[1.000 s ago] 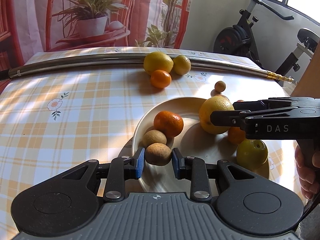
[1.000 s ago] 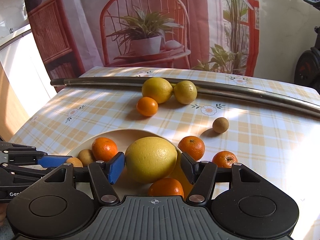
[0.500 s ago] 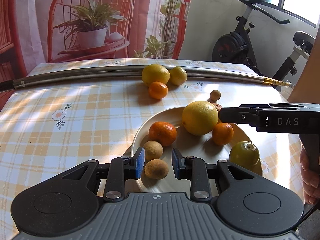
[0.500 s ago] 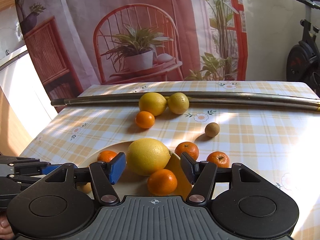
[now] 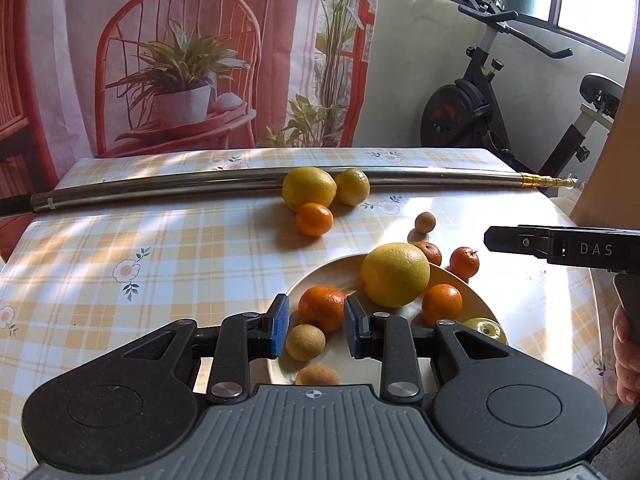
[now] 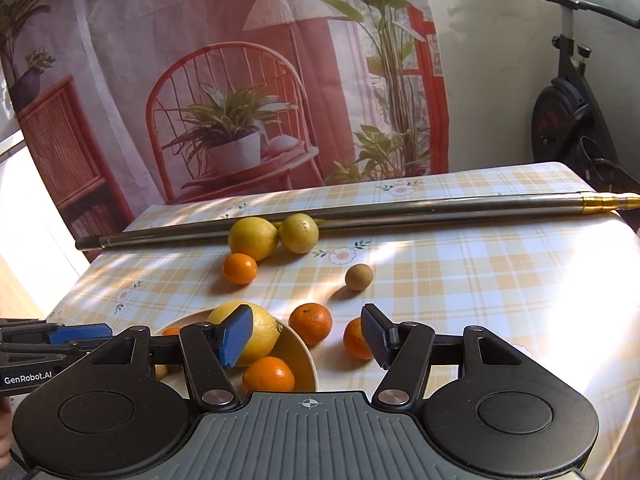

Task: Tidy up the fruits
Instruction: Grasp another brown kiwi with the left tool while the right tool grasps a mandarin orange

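Observation:
A cream plate [image 5: 340,276] holds a big yellow citrus [image 5: 395,275], two mandarins [image 5: 322,307] [image 5: 441,305], two small brown fruits [image 5: 306,342] and a green fruit [image 5: 484,327]. My left gripper [image 5: 315,308] hovers open over the plate's near side, holding nothing. My right gripper [image 6: 307,316] is open and empty, above the plate's right rim [image 6: 298,346] and two loose mandarins [image 6: 310,323] [image 6: 356,344]. Farther back on the cloth lie two lemons [image 6: 253,238] [image 6: 299,233], a mandarin [image 6: 240,268] and a brown fruit [image 6: 359,277].
A long metal pole [image 6: 400,212] lies across the far side of the checked tablecloth [image 6: 480,280], just behind the lemons. An exercise bike [image 5: 472,108] stands past the right edge. A printed curtain hangs behind. A hand [image 5: 626,356] holds the right gripper.
Both grippers have lifted and drawn back from the plate. The big yellow citrus, earlier between the right fingers, now rests free on the plate. The right gripper has shifted right.

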A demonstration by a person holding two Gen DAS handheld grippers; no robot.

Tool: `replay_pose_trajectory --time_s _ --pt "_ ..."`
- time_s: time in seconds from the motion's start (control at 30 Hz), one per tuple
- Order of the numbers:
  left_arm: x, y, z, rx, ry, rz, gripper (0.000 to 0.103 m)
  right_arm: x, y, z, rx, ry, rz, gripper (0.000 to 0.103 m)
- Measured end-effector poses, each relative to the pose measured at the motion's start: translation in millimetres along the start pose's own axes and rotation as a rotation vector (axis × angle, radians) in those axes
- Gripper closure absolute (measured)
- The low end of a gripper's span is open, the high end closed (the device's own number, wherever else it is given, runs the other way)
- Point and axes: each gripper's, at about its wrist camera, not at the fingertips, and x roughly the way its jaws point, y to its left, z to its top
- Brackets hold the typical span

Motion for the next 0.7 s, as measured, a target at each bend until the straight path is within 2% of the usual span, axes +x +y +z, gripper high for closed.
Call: replay_pose_trajectory --time_s 0.3,0.53,0.7 --pt "-2.0 -0.4 35.5 -0.007 -0.054 -0.031 0.072 -10.2 -27.5 15.2 0.031 -0.058 -0.065 0.046" --pt "10.3 -18.5 59.6 0.045 -0.083 -0.065 0.072 -11.8 -42.7 22.7 0.040 -0.081 -0.097 0.046" --pt "30.4 -28.1 72.1 0.049 -0.061 -0.111 0.072 -9.3 -55.1 28.4 0.046 -0.095 -0.118 0.046"
